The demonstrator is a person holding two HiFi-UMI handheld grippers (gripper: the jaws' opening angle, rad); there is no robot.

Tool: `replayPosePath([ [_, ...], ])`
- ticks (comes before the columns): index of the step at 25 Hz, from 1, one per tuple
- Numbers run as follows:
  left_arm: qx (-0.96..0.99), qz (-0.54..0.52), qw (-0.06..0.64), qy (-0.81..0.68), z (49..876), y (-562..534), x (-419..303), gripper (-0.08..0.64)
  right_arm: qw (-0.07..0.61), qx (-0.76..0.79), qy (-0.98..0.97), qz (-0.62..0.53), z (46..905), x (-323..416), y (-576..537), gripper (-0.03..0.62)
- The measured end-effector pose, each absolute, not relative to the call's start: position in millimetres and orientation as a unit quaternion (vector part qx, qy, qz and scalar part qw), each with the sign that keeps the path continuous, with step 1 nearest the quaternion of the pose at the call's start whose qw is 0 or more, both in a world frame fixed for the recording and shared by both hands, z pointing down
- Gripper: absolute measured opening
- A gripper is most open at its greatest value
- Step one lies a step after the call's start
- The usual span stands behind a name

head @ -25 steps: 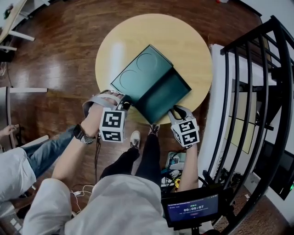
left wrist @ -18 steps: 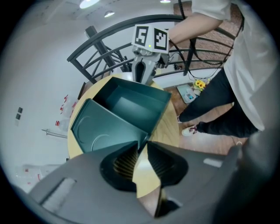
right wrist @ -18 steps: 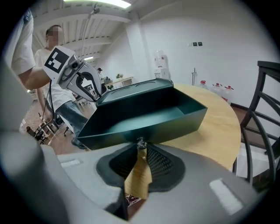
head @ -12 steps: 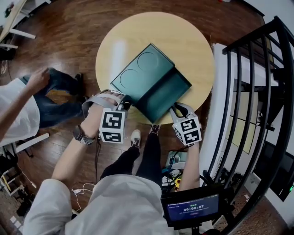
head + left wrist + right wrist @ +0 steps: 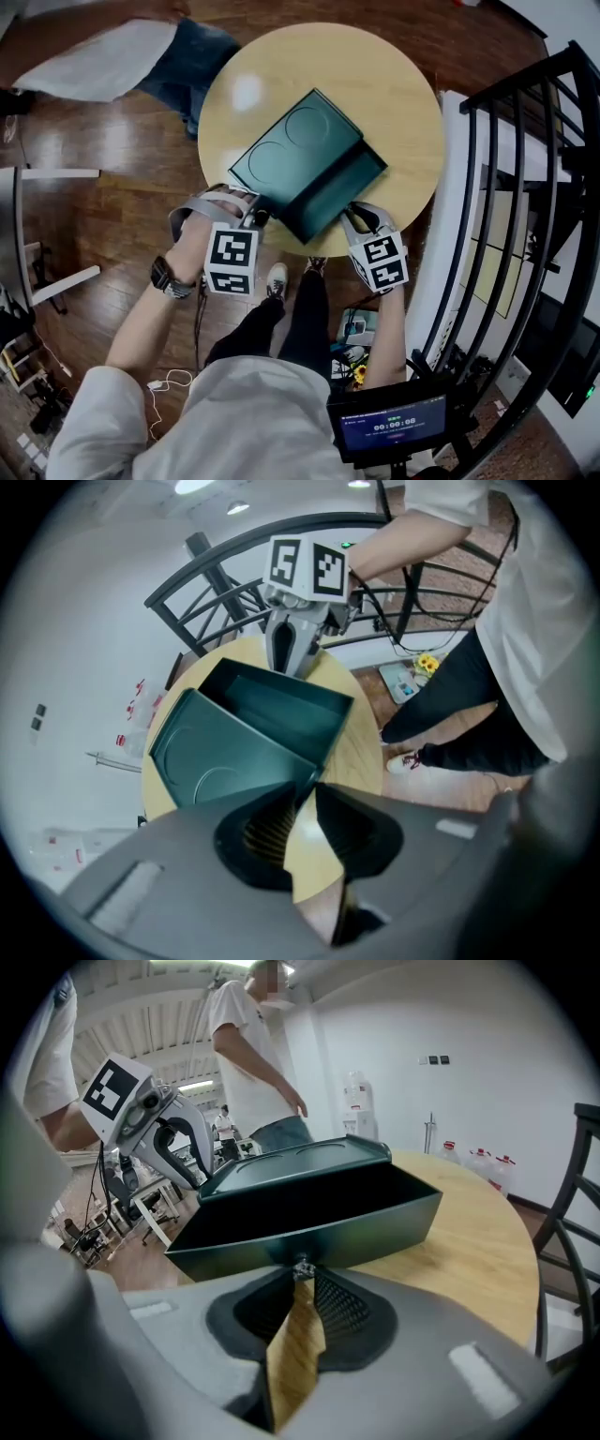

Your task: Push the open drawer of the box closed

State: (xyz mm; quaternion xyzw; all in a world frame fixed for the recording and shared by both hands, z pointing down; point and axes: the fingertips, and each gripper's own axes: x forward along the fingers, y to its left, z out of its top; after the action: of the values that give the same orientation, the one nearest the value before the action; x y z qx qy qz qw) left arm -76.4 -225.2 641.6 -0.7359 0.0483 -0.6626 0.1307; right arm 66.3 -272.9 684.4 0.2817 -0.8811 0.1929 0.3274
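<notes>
- Head view: the drawer knob is hidden under the right gripper point(image 5: 354, 217). The drawer point(image 5: 330, 192) interior is too dark to read.
- A bystander point(image 5: 112, 56) is cut off at the top edge, beside the round table point(image 5: 394, 84). A black railing point(image 5: 525, 187) stands to the right.
- The box point(image 5: 286, 150) lies mid-table, with its drawer partly out toward the person.
- The right jaws have just been closing and pinch the small knob point(image 5: 302, 1267) at their tips.
- The left gripper point(image 5: 255, 214) is clamped on the box's near corner.
</notes>
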Motion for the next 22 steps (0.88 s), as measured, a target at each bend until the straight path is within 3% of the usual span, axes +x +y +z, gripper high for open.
replayPosePath([
  [22,-0.742,-0.657,0.126,0.047,636,-221,-73,0.084,0.305,0.264,-0.896,0.183,676,10,-304,0.071],
])
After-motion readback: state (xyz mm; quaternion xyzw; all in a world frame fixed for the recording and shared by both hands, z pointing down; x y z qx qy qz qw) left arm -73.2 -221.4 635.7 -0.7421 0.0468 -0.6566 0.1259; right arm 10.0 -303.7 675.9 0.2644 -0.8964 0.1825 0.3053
